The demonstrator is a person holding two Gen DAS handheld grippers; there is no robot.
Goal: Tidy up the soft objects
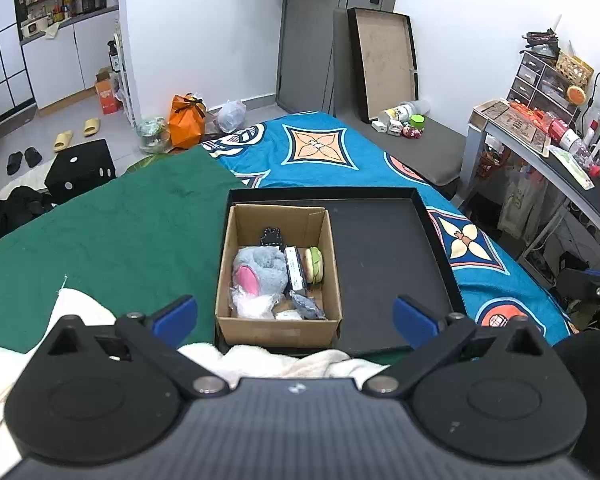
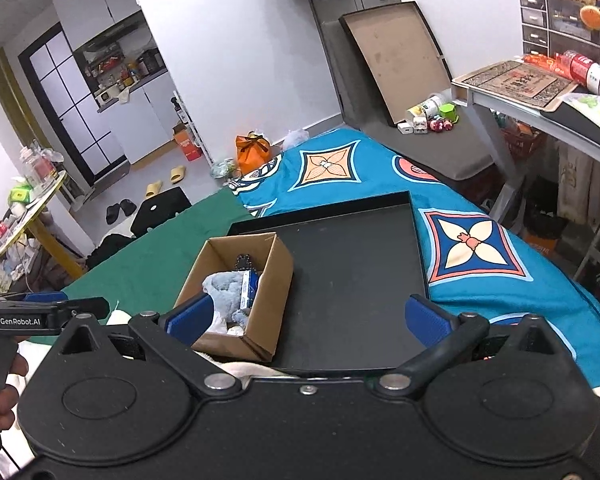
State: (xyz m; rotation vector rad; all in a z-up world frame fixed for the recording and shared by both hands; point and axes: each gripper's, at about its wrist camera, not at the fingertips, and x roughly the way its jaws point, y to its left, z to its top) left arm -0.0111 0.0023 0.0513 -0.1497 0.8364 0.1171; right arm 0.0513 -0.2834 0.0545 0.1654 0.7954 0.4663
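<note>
we hold our left gripper (image 1: pixel 295 314) above the near edge of the bed, its blue fingers (image 1: pixel 176 317) spread wide with nothing between them. our right gripper (image 2: pixel 308 320) is spread wide too, empty. ahead of both, a cardboard box (image 1: pixel 278 330) sits in the left part of a black tray (image 1: pixel 384 264) on the bed. inside the box lie a grey plush toy (image 1: pixel 262 268) with a pink patch, a green squishy burger (image 1: pixel 314 266) and other small items. a white towel (image 1: pixel 260 360) lies just beside the tray's near rim.

A brown cardboard box (image 1: pixel 278 276) sits in a black tray (image 1: pixel 384 272). The bedspread (image 1: pixel 320 152) is blue with orange flower diamonds; the cloth (image 1: pixel 112 232) is plain green.
</note>
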